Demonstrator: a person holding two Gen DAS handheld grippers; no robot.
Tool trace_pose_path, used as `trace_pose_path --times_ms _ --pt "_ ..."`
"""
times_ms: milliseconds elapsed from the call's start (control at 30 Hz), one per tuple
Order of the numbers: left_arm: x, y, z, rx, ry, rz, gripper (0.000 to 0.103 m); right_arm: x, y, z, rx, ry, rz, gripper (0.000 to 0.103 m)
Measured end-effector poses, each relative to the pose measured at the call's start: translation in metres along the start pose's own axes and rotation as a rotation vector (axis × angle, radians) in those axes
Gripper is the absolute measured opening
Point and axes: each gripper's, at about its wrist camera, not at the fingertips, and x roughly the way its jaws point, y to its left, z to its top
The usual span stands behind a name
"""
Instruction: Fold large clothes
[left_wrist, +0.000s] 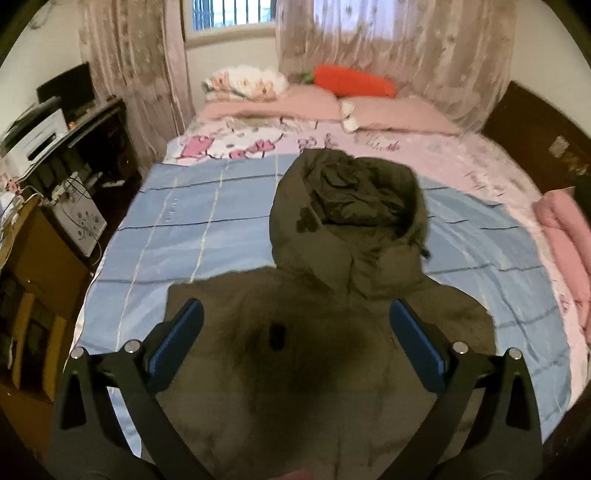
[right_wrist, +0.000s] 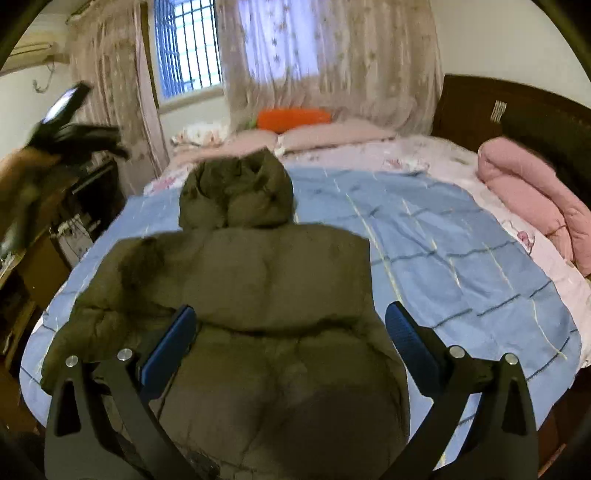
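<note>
An olive-green hooded puffer jacket (left_wrist: 314, 332) lies flat on a blue checked sheet (left_wrist: 207, 221) on the bed, hood (left_wrist: 351, 195) pointing to the far side. It also shows in the right wrist view (right_wrist: 258, 280), with its hood (right_wrist: 236, 192). My left gripper (left_wrist: 295, 314) is open and empty, above the jacket's chest. My right gripper (right_wrist: 290, 317) is open and empty, above the jacket's right half. In the right wrist view the left gripper (right_wrist: 66, 122) shows blurred, high at the left.
Pink pillows (left_wrist: 388, 114), an orange carrot-shaped cushion (left_wrist: 354, 81) and a floral quilt (left_wrist: 243, 83) lie at the far side. A folded pink blanket (right_wrist: 532, 192) lies on the right by the dark headboard (right_wrist: 517, 110). A desk with a printer (left_wrist: 37, 136) stands on the left.
</note>
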Motion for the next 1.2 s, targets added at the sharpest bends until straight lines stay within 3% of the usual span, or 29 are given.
trace_pose_path --times_ms 233,433,567,700,767,800,867,900,933,1033,1200 --pt "0.131 0.0 0.089 -0.061 0.168 0.023 0.101 0.011 -0.028 -0.009 0.029 0.028 -0.013 0.102" --pt "0.196 -0.014 0.135 0.059 0.181 0.126 0.101 0.039 -0.058 -0.014 0.1 0.089 -0.022 0.102" --pt "0.236 -0.023 0.155 0.086 0.196 0.089 0.095 0.047 -0.064 -0.013 0.123 0.085 -0.017 0.102" --pt "0.273 -0.026 0.158 0.07 0.25 0.08 0.083 0.063 -0.062 -0.013 0.111 0.118 -0.018 0.102" --pt "0.292 -0.022 0.152 0.048 0.29 0.074 0.069 0.07 -0.062 -0.013 0.106 0.129 -0.018 0.102" --pt "0.302 -0.019 0.149 0.044 0.307 0.093 0.057 0.074 -0.062 -0.012 0.103 0.137 -0.024 0.102" --pt "0.312 -0.015 0.144 0.037 0.316 0.093 0.045 0.079 -0.061 -0.011 0.105 0.147 -0.024 0.102" --pt "0.318 -0.012 0.141 0.038 0.324 0.095 0.025 0.081 -0.06 -0.011 0.105 0.15 -0.022 0.102" --pt "0.321 -0.01 0.139 0.032 0.323 0.096 0.014 0.082 -0.058 -0.01 0.105 0.151 -0.019 0.102" --pt "0.316 -0.004 0.137 0.012 0.275 0.069 0.006 0.086 -0.051 -0.01 0.096 0.155 -0.012 0.102" --pt "0.287 -0.002 0.139 0.001 0.187 -0.012 0.005 0.091 -0.041 -0.009 0.068 0.158 -0.014 0.102"
